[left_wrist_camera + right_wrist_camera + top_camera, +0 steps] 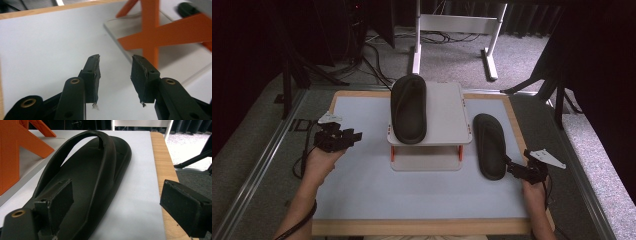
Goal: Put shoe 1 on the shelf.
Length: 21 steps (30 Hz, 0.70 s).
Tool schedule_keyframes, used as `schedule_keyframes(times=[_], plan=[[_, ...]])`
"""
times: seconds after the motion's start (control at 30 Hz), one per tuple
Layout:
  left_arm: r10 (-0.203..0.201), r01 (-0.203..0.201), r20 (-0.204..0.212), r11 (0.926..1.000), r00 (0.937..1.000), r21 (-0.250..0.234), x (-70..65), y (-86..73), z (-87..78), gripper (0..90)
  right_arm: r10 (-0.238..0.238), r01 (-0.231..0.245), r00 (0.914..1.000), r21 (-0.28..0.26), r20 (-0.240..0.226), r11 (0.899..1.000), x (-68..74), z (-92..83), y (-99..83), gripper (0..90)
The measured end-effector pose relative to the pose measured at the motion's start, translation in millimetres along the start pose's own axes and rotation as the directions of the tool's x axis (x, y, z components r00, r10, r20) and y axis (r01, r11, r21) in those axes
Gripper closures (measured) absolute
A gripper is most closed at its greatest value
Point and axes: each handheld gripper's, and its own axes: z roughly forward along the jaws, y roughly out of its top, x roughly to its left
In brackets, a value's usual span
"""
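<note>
We hold the right tongs (pixel 512 167) at the heel of a black sandal (pixel 489 145) that lies flat on the table (pixel 362 185), to the right of a white two-level rack (pixel 447 115). In the right gripper view the jaws stand wide apart: the left pad sits over the rear of the sandal (pixel 95 182), while the right pad hangs over the wooden table edge (pixel 163 165). We cannot tell whether the left pad touches the sole. The sandal runs parallel to that edge, with a narrow strip of bare surface between them.

A second black sandal (pixel 408 107) rests on the rack's upper shelf, its toe reaching past the far rim. The rack's orange legs (pixel 150 32) carry the shelf above a lower plate.

We hold the left tongs (pixel 354 136) near the table's left side, pointing toward the rack. In the left gripper view the left tongs (pixel 115 72) are partly apart with nothing between them; bare table surface shows through the gap.

Open room for moving lies in front of the rack and across the near half of the table. The wooden border frames the surface on every visible side.
</note>
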Motion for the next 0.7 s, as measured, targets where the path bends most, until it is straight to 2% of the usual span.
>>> schedule_keyframes(times=[0.13, 0.2, 0.3, 0.33, 0.4, 0.47, 0.53, 0.67, 0.7], plan=[[-0.014, 0.012, -0.052, 0.9992, 0.9986, -0.037, 4.2, -14.1, 2.1, 58.0, -0.001, 0.001, 1.0, 0.001, 0.0, 1.0, 0.3, 0.0, -0.1, 10.7], [-0.032, 0.028, -0.05, 0.9976, 0.9983, -0.063, 7.5, -20.9, 2.6, 58.0, -0.001, 0.001, 1.0, 0.002, -0.001, 1.0, 0.3, 0.1, 0.0, 10.7], [-0.047, 0.043, -0.054, 0.9965, 0.9975, -0.072, 11.2, -29.4, 4.1, 55.5, -0.002, 0.002, 1.0, 0.002, -0.001, 1.0, 0.4, 0.1, -0.1, 10.7], [-0.049, 0.043, -0.069, 0.9961, 0.9964, -0.077, 11.9, -33.1, 4.5, 55.3, -0.002, 0.002, 1.0, 0.002, -0.002, 1.0, 0.4, 0.1, -0.1, 10.7], [-0.064, 0.06, -0.055, 0.995, 0.9964, -0.08, 15.0, -41.0, 5.8, 53.2, -0.002, 0.002, 1.0, 0.002, -0.002, 1.0, 0.4, 0.1, -0.1, 10.7], [-0.065, 0.059, -0.062, 0.9947, 0.996, -0.084, 16.7, -49.8, 7.1, 48.3, -0.004, 0.004, 1.0, 0.004, 0.002, 1.0, 0.7, 0.2, -0.1, 10.7], [-0.07, 0.066, -0.052, 0.9941, 0.9962, -0.087, 18.9, -58.4, 8.4, 39.8, -0.008, 0.008, 0.9999, 0.006, 0.006, 1.0, 1.2, 0.6, 0.0, 10.7], [-0.112, 0.106, -0.046, 0.9879, 0.9927, -0.113, 25.8, -70.3, 7.3, 31.2, -0.023, 0.023, 0.9997, 0.005, 0.01, 1.0, 2.8, 0.8, -0.2, 10.7], [-0.115, 0.108, -0.056, 0.9872, 0.9918, -0.118, 26.8, -72.4, 6.7, 29.3, -0.023, 0.023, 0.9997, 0.003, 0.01, 1.0, 2.9, 0.7, -0.2, 10.7]])
